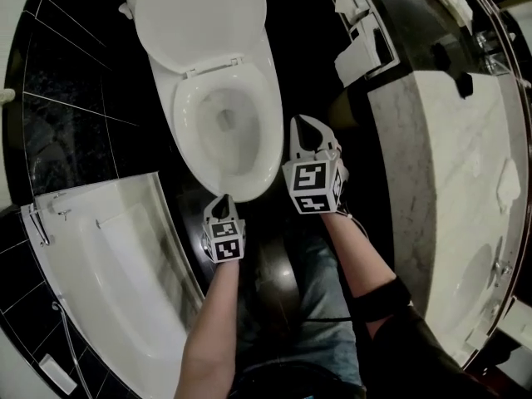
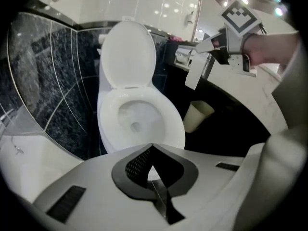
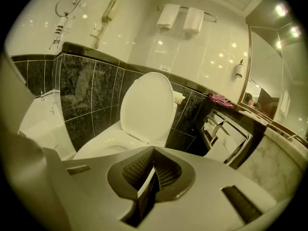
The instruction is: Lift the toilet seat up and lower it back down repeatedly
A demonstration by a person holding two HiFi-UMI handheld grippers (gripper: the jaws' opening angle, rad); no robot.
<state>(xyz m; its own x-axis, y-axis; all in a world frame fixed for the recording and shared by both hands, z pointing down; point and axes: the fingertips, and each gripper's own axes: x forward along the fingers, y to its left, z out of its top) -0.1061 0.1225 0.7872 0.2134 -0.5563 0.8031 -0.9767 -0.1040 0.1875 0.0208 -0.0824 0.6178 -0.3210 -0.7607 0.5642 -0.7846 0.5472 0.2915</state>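
Observation:
The white toilet stands ahead with its lid (image 1: 199, 15) raised against the back wall, seen also in the left gripper view (image 2: 127, 52) and the right gripper view (image 3: 147, 105). A broad white ring (image 1: 268, 115) lies flat around the bowl; I cannot tell whether it is the seat or the bare rim. My left gripper (image 1: 223, 201) (image 2: 152, 147) hangs just before the bowl's front edge, shut and holding nothing. My right gripper (image 1: 302, 124) (image 3: 154, 150) (image 2: 203, 46) is to the right of the bowl, clear of it, shut and empty.
A white bathtub (image 1: 108, 256) fills the lower left. A marble vanity counter (image 1: 449, 181) with a basin runs along the right. A pale bin (image 2: 197, 115) stands on the dark floor right of the toilet. Paper holders (image 1: 362, 48) hang on the vanity's end.

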